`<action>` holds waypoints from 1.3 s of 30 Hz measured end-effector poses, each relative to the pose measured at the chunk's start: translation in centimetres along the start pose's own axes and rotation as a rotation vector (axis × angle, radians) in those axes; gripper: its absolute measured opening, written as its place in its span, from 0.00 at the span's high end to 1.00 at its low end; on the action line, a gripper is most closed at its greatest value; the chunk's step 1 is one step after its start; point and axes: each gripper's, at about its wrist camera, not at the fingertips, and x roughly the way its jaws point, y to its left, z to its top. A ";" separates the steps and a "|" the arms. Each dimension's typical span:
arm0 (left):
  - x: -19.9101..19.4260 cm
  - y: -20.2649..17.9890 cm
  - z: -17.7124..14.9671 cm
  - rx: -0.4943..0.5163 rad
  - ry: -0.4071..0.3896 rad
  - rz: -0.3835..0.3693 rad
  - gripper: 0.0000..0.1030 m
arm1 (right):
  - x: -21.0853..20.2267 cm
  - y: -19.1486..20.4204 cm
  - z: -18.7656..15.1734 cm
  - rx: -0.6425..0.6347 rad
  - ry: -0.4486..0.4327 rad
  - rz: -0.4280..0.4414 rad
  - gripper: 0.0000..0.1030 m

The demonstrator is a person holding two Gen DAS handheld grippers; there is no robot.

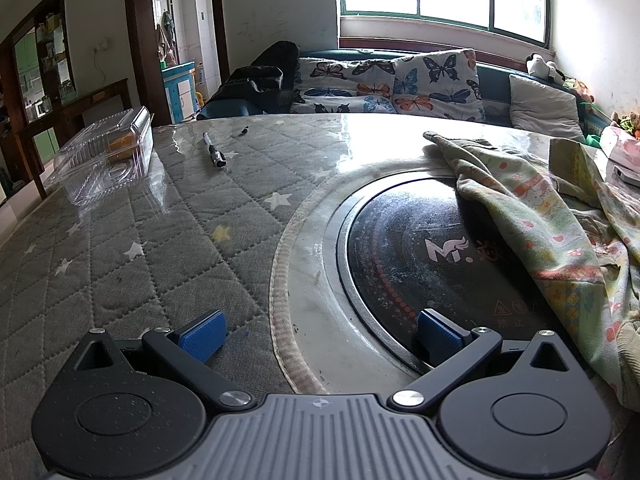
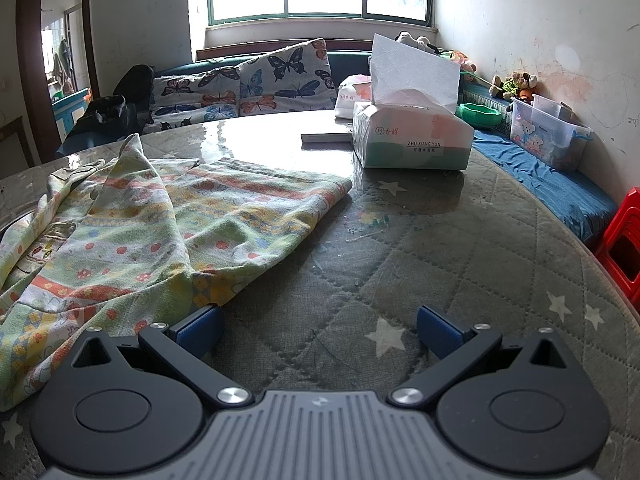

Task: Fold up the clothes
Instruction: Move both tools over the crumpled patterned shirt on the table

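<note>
Left tool (image 1: 318, 338): blue-padded fingers spread wide, nothing between them, hovering low over the round tabletop (image 1: 160, 240) with its grey quilted, star-printed cover under clear film. Right tool (image 2: 318, 330): likewise spread and empty, left finger pad (image 2: 202, 328) just beside the near hem of the garment.

Task item: pale green child's garment with red and yellow printed bands (image 2: 168, 216), lying loosely on the tabletop, rumpled, with one flap thrown over the body. In the left wrist view, at 2 o'clock, partly draped over the black round glass cooktop (image 1: 420, 248) set into the tabletop centre. In the right wrist view, at 10 o'clock.

Step in hand, as a judgement: garment neither flat nor squared; layout fits both spreading before a fold and a partial fold awaiting its next crease. No cloth gripped by either tool.

Next move, whichever applies: two separate edge points needed, one per tool, with pads sliding under a single hem layer.

Edges and clearance:
- Tabletop rim curving at 3 o'clock of the right tool; open quilted surface ahead of it.
- White-and-green tissue pack (image 2: 412, 136) at 1 o'clock, near the far garment corner.
- Clear plastic clamshell box (image 1: 104, 156) at 10 o'clock and black-and-silver pen (image 1: 214, 150) at 11 o'clock of the left tool, well apart from the cloth.
</note>
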 end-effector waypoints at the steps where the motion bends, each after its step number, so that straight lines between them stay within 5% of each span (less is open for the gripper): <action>1: 0.0 0.0 0.0 0.005 0.000 0.008 0.00 | -0.1 0.0 0.0 0.004 0.001 0.000 0.00; 11: -1.0 -2.3 -0.4 0.037 0.026 0.023 0.00 | -2.5 1.8 -0.6 -0.010 -0.008 0.045 0.00; 39: -8.9 -8.1 -1.6 0.127 0.012 -0.158 0.00 | -10.6 7.5 -3.4 -0.156 -0.065 0.172 0.00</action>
